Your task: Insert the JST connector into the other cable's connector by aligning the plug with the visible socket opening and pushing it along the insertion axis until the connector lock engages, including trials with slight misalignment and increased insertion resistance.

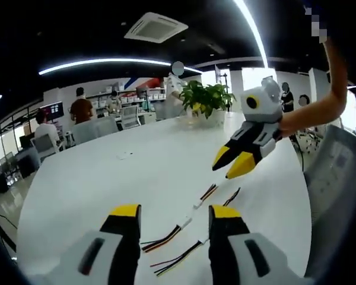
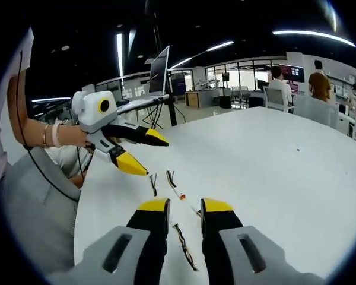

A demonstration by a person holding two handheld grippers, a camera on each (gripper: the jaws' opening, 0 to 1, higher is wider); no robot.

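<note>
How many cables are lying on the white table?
2. One cable lies between the left tool's tips and runs on toward the right tool; the other cable lies beside it, nearer the camera. Parts may be hidden behind the tools.

Two multicoloured JST cables [image 1: 179, 228] [image 2: 175, 189], unmated, lying side by side on white table [image 1: 124, 178]

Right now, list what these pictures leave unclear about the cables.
- Left gripper view: the cables are too small to tell plug from socket opening.
- Right gripper view: the right gripper covers part of the cable.
- Both views: whether the connectors are already mated cannot be told.
</note>
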